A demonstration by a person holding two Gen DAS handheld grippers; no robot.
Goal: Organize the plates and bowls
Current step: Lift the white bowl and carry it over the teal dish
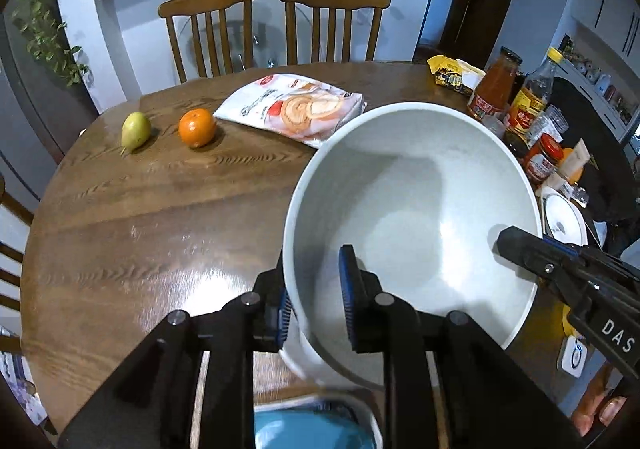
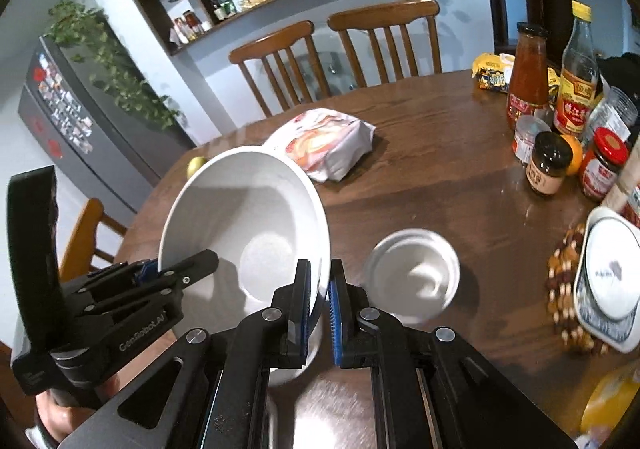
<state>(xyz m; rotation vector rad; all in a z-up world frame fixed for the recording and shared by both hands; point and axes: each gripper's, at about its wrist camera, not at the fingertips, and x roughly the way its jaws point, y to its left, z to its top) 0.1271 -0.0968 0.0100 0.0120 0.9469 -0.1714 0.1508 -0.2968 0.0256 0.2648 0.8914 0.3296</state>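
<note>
In right wrist view only: small bowl [image 2: 412,275] beside big bowl [image 2: 248,221].

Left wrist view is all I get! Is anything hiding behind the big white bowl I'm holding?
Observer: Yes, a small round white bowl sits on the brown wooden table, just right of the large white ceramic bowl.
Operator: Is there food in it?
Observer: It looks empty; only its white inside shows.
Operator: Is my other gripper really pinching the big bowl?
Observer: Yes, the right hand-held gripper is shut on the near rim of the bowl.
</note>
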